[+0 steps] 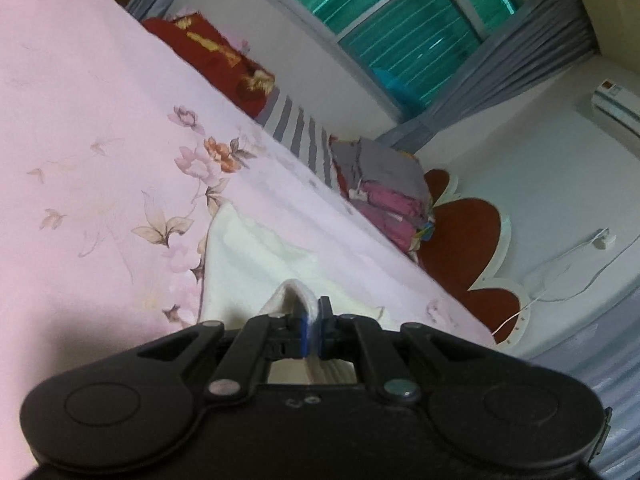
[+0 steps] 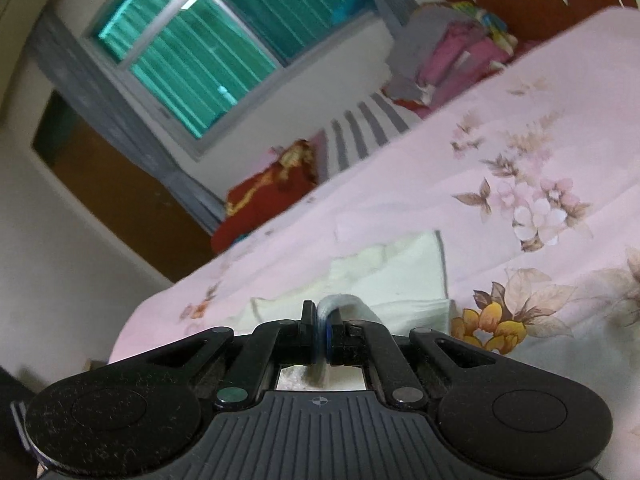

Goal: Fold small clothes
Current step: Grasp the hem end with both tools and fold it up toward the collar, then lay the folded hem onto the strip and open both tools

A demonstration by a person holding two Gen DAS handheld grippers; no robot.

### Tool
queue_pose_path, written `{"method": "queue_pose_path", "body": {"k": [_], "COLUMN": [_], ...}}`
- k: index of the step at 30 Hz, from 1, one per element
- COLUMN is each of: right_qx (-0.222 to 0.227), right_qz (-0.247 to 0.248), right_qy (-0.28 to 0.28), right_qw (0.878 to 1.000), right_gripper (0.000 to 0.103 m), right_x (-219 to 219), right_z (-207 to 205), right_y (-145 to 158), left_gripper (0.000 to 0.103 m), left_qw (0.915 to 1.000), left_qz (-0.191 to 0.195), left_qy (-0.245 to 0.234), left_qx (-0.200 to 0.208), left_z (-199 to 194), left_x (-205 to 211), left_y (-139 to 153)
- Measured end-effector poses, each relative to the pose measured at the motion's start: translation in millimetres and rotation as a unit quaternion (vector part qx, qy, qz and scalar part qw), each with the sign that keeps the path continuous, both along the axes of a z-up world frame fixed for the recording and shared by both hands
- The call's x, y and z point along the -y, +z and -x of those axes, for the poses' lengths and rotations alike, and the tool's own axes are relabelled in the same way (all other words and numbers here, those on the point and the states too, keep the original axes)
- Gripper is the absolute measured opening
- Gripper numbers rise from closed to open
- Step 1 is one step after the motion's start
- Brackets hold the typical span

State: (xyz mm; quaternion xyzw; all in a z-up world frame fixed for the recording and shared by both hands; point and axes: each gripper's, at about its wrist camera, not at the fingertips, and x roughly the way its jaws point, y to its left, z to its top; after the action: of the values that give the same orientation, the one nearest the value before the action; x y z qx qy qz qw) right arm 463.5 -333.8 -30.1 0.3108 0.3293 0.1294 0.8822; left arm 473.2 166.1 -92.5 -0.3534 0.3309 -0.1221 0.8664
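Looking along the left gripper (image 1: 311, 330) at the bottom centre of its frame, I see its two black fingers pressed together on a raised fold of the cream garment (image 1: 248, 256), whose cloth peaks just above the tips. My right gripper (image 2: 322, 330) sits at the bottom centre of its own view, likewise pinching a pale edge of the same garment (image 2: 404, 276), the fabric arching over the right finger.

Just beyond both tools, the small cloth lies spread in the lower middle of each frame on a pink floral bedsheet (image 1: 100, 140), which runs diagonally across the pictures.

Farther back, at the bed's far side, a red patterned blanket (image 1: 208, 52) lies in the upper left of the left view, with a grey-striped cloth (image 1: 300, 136) beside it and a stack of folded grey and magenta textiles (image 1: 384, 188) to the right of centre. Behind the stack stands a red headboard (image 1: 468, 236) with a white rim.

At the top, a window (image 1: 384, 12) glows teal, flanked by grey curtains (image 1: 532, 52). An air conditioner (image 1: 616, 108) hangs at the right edge.
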Motion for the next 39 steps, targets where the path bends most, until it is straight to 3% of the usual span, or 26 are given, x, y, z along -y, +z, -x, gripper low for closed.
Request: {"method": "queue_pose_path", "body": {"k": [13, 18, 19, 20, 22, 23, 24, 25, 26, 29, 31, 33, 35, 39], "right_qx": [-0.058, -0.076, -0.077, -0.077, -0.078, -0.08, -0.079, -0.065, -0.041, -0.031, -0.02, -0.018, -0.026, -0.043], "right_qz": [-0.029, -0.009, -0.006, -0.004, 0.003, 0.008, 0.016, 0.026, 0.036, 0.022, 0.031, 0.047, 0.078, 0.129], "right_qy": [-0.036, -0.033, -0.031, -0.03, -0.021, -0.017, -0.018, -0.029, -0.04, -0.039, -0.047, -0.038, -0.017, 0.017], "right_qw": [0.997, 0.996, 0.997, 0.997, 0.997, 0.997, 0.997, 0.997, 0.998, 0.999, 0.998, 0.998, 0.996, 0.991], "right_gripper": [0.003, 0.003, 0.003, 0.004, 0.005, 0.02, 0.065, 0.086, 0.094, 0.092, 0.086, 0.068, 0.051, 0.048], "right_x": [11, 8, 7, 7, 4, 2, 1, 1, 0, 4, 6, 6, 0, -12], "right_z": [-58, -77, -79, -82, -86, -89, -91, -90, -88, -95, -95, -95, -97, -103], "right_y": [-47, -57, -59, -60, -61, -61, -61, -59, -55, -54, -51, -51, -53, -64], "left_gripper": [0.004, 0.006, 0.009, 0.022, 0.038, 0.053, 0.06, 0.069, 0.071, 0.069, 0.066, 0.063, 0.048, 0.037], "left_qw": [0.9986, 0.9977, 0.9978, 0.9979, 0.9981, 0.9982, 0.9983, 0.9986, 0.9988, 0.9992, 0.9992, 0.9959, 0.9881, 0.967], "left_qz": [0.001, 0.011, 0.016, 0.02, 0.033, 0.038, 0.04, 0.039, 0.038, 0.028, -0.006, -0.068, -0.12, -0.211], "left_qy": [-0.021, -0.034, -0.037, -0.037, -0.037, -0.037, -0.035, -0.032, -0.03, -0.03, -0.038, -0.061, -0.096, -0.143], "left_qx": [-0.049, -0.057, -0.053, -0.05, -0.037, -0.029, -0.024, -0.017, -0.011, -0.005, 0.009, 0.005, -0.002, -0.016], "left_z": [-71, -86, -88, -91, -93, -94, -96, -97, -100, -106, -106, -111, -117, -124], "left_x": [5, 7, 7, 7, 6, 7, 8, 8, 9, 10, 12, 19, 29, 50], "left_y": [-45, -56, -58, -59, -61, -61, -61, -60, -58, -52, -44, -39, -40, -43]}}
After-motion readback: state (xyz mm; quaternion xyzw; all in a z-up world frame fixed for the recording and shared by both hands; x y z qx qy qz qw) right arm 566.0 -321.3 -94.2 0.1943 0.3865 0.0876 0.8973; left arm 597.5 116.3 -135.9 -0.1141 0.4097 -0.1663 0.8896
